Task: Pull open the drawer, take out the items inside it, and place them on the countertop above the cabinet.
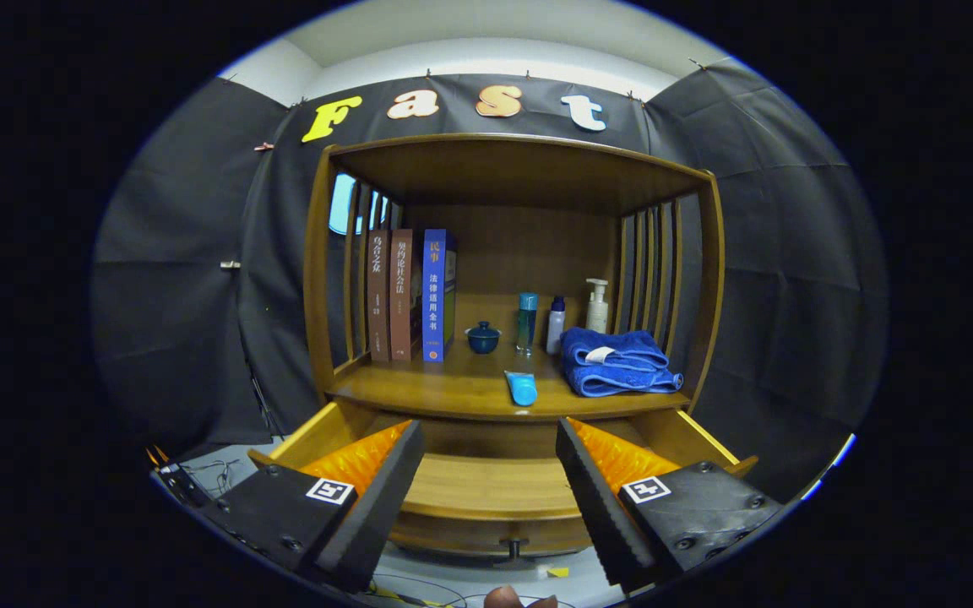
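Note:
The wooden drawer (495, 485) is pulled out below the countertop (453, 384), and its floor between my fingers is bare wood. My gripper (491, 473) is open above the drawer, with nothing between its fingers. A blue tube (522, 388) lies on the countertop near its front edge, just beyond the fingers. The drawer's small knob (513, 547) sticks out at the front, below the fingers.
On the countertop stand three books (410, 295) at the left, a small lidded cup (483, 337), three bottles (556, 321) and a folded blue towel (615, 361) at the right. The cabinet's top shelf (520, 169) overhangs. Cables (216, 473) lie on the floor.

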`<state>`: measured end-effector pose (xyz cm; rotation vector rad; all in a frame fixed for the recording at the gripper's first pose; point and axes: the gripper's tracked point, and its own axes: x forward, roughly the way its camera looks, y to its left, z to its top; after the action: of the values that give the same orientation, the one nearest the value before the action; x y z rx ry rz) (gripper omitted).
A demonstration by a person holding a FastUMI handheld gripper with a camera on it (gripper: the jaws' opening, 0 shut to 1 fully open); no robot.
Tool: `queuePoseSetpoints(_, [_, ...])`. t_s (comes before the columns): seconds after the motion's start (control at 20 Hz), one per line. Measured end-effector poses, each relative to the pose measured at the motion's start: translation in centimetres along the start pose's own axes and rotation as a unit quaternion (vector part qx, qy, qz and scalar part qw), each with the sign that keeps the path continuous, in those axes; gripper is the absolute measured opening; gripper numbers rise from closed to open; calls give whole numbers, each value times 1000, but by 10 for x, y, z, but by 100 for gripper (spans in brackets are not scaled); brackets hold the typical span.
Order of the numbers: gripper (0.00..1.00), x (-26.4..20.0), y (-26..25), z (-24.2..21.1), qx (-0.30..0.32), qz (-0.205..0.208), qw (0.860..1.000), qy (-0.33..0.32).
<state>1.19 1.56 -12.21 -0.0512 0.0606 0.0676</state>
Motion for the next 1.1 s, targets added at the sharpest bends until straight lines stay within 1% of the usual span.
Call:
queuePoseSetpoints(0.15, [100, -9, -6, -31, -8, -16, 1000, -20])
queuePoseSetpoints(0.35, [100, -18, -19, -83, 22, -44, 999, -15])
queuePoseSetpoints(0.45, [100, -15, -12, -103, 29, -39, 999, -12])
queuePoseSetpoints(0.6, [100, -6, -10, -130, 35, -37, 999, 12])
queuePoseSetpoints(0.65, [99, -1, -11, -135, 40, -40, 998, 15])
queuePoseSetpoints(0.75, [99, 2, -5, -136, 54, -28, 998, 14])
queuePoseSetpoints(0.9, [97, 5, -8, -131, 22, -23, 999, -3])
queuePoseSetpoints(1.1, [98, 24, -11, -125, 21, -16, 1000, 1])
